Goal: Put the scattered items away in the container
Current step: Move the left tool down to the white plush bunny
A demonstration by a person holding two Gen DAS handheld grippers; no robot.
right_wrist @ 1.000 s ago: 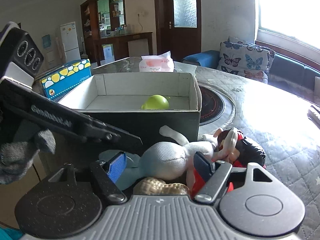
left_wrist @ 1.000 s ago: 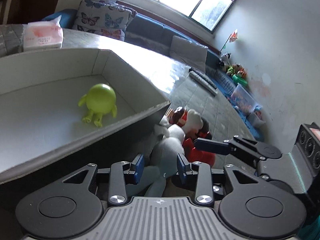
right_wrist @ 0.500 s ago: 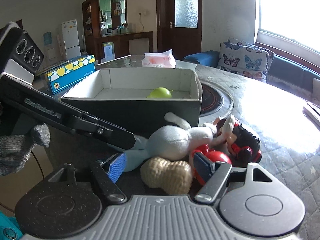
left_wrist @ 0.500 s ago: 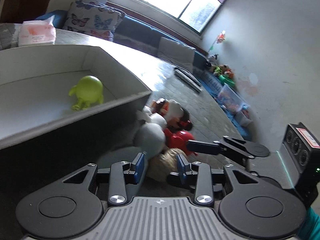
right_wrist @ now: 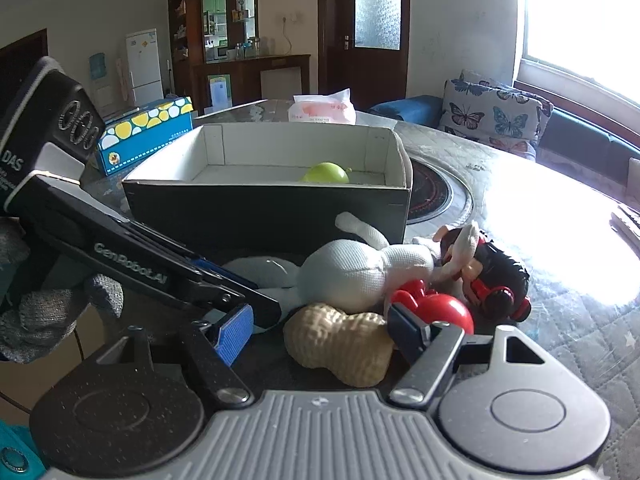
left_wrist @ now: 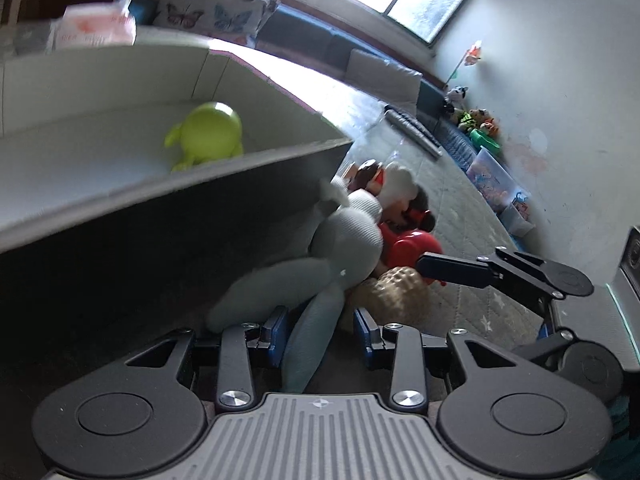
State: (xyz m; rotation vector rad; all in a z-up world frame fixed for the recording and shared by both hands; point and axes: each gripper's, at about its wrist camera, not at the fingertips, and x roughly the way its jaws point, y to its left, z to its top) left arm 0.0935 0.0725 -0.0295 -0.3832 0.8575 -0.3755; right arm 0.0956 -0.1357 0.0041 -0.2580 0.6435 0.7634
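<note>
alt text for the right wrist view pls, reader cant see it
The open right gripper frames a tan peanut toy on the table, beside a white plush rabbit, a red toy and a dark doll. Behind them, an open box holds a green toy.

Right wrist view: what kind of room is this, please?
Most likely a home living and dining room: a white refrigerator by the far wall, a sofa with butterfly-print cushions under the window, and a dark wooden cabinet with shelves behind the table.
</note>
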